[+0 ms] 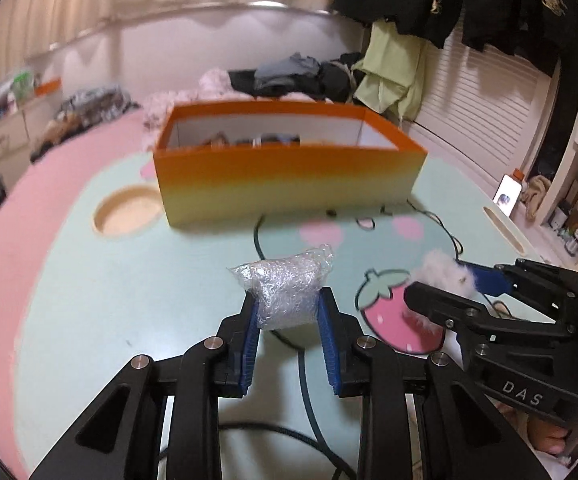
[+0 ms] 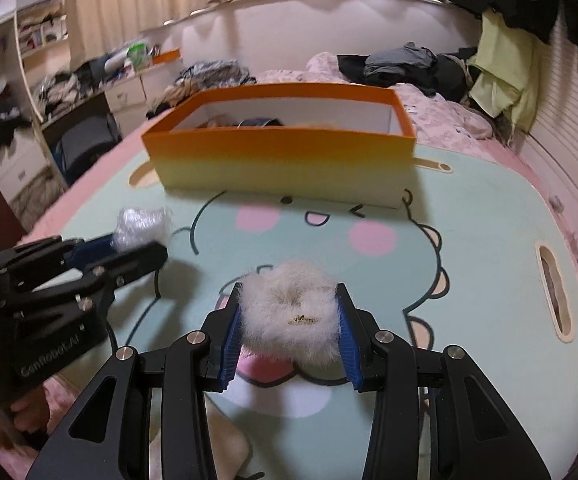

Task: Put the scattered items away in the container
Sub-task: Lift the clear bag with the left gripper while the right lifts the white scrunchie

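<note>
While I look down the left cam, my left claw sits low centre of frame, pads clamped on a crumpled bubble-wrap wad held just above the bench. In the right cam, my right claw is low centre too, gripping a fluffy white scrunchie w/ a small gold tag. Both items are off the mint cartoon mat. Further back, upper centre of each frame, the orange-yellow box stands on the bench, open top, a few dark things inside. Beyond it, a bed w/ piled clothes.
</note>
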Demonstrator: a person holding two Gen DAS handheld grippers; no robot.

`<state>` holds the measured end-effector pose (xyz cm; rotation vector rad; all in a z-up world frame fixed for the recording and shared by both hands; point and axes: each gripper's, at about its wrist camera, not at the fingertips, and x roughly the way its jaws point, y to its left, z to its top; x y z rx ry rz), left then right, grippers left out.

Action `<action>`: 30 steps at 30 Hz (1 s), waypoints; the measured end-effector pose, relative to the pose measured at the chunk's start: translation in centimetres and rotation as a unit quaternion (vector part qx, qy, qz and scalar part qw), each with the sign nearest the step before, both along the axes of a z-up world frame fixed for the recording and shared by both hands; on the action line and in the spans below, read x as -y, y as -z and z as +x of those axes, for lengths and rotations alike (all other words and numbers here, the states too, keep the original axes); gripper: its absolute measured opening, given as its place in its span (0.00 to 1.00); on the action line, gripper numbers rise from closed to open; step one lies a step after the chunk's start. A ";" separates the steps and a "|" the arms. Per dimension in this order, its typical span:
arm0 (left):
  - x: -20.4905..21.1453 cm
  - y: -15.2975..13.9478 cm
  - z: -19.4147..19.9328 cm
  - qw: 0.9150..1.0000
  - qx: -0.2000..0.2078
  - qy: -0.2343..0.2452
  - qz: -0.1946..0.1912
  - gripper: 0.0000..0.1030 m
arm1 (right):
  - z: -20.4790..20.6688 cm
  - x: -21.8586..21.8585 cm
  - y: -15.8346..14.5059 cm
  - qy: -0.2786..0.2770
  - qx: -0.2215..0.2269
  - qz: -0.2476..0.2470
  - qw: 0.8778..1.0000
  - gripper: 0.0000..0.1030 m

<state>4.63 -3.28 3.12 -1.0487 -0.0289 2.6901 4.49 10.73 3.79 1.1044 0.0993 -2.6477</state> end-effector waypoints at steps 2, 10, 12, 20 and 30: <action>-0.2 0.5 -0.2 1.000 0.003 -0.003 -0.004 0.26 | 0.1 0.4 0.3 -0.004 0.001 0.013 1.000 0.41; -0.5 0.9 -0.5 1.000 0.009 -0.003 -0.003 0.26 | -0.3 0.1 0.8 0.000 0.015 0.013 1.000 0.41; -0.5 0.9 -0.6 1.000 0.009 -0.004 -0.002 0.26 | -0.2 0.2 0.8 -0.001 0.014 0.014 1.000 0.41; -0.6 0.6 -0.6 1.000 0.005 -0.002 -0.004 0.26 | -0.3 0.3 0.7 -0.002 0.015 0.014 1.000 0.41; -0.7 0.6 -0.7 1.000 0.006 -0.001 -0.005 0.26 | -0.4 0.3 0.7 -0.003 0.016 0.013 1.000 0.41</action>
